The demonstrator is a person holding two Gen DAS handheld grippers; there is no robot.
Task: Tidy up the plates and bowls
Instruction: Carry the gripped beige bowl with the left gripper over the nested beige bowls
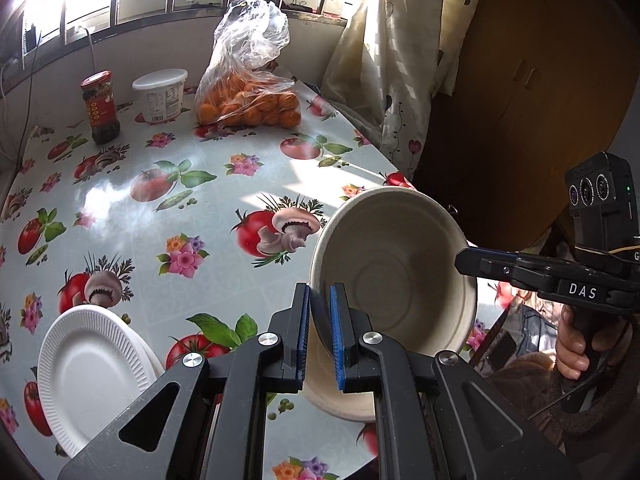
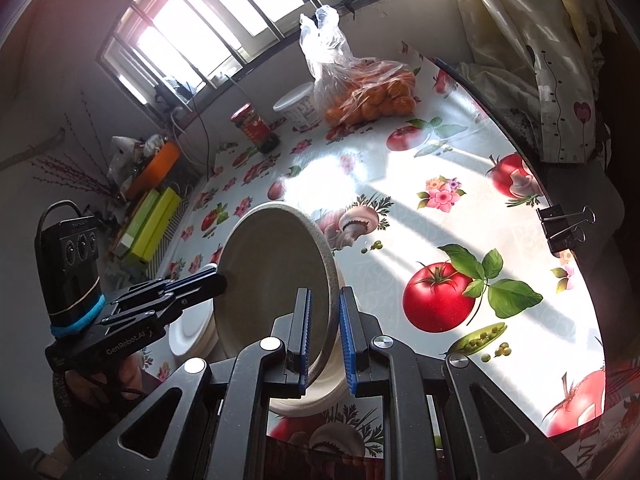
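A beige paper bowl (image 1: 394, 276) hangs tilted above the flowered tablecloth (image 1: 132, 216), held at two opposite sides of its rim. My left gripper (image 1: 320, 308) is shut on the near rim. My right gripper (image 1: 466, 258) comes in from the right, shut on the far rim, a hand on its handle. In the right wrist view the same bowl (image 2: 276, 276) stands almost on edge between my right gripper's (image 2: 324, 320) blue pads, and my left gripper (image 2: 219, 276) bites its left rim. White ribbed paper plates (image 1: 92, 360) lie stacked at the table's near left, with the plates (image 2: 190, 332) partly hidden behind the bowl.
At the back of the table stand a bag of oranges (image 1: 248, 104), a white tub (image 1: 160, 94) and a red-lidded jar (image 1: 100, 108). A curtain (image 1: 384, 60) hangs at the right edge. A binder clip (image 2: 564, 224) grips the cloth's rim. Yellow-green boxes (image 2: 152, 224) lie beside the table.
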